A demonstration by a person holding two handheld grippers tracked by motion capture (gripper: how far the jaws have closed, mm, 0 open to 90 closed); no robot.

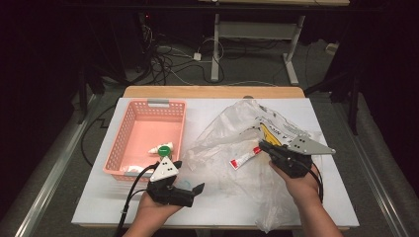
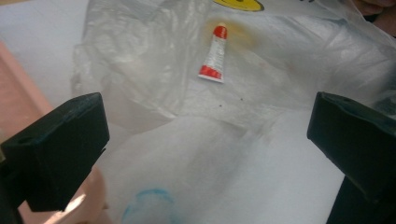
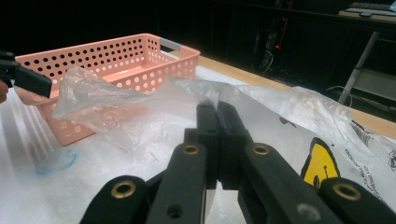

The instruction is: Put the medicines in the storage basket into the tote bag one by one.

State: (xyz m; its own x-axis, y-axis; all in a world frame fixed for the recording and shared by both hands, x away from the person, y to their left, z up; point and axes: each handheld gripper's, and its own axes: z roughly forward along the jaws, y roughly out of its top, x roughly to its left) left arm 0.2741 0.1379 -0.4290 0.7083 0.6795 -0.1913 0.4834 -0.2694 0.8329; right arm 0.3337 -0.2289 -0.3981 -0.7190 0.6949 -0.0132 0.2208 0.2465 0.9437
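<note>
High view: plastic bag [image 1: 247, 143] is pinched by shut right gripper [image 1: 264, 147] | left gripper [image 1: 190, 175] is held wide, empty | tube [image 1: 245, 158], seemingly inside bag, is to be grasped next.

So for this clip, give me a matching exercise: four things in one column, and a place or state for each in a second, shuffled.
Things:
1. red-and-white tube
2. green-capped bottle
3. left gripper
4. right gripper

Places or states:
A. jaws pinched on the clear plastic bag
B. lying in the pink basket
C. jaws apart, nothing between them
D. lying inside the clear plastic bag

Pairs: 1-D, 2-B, 3-C, 4-A
</note>
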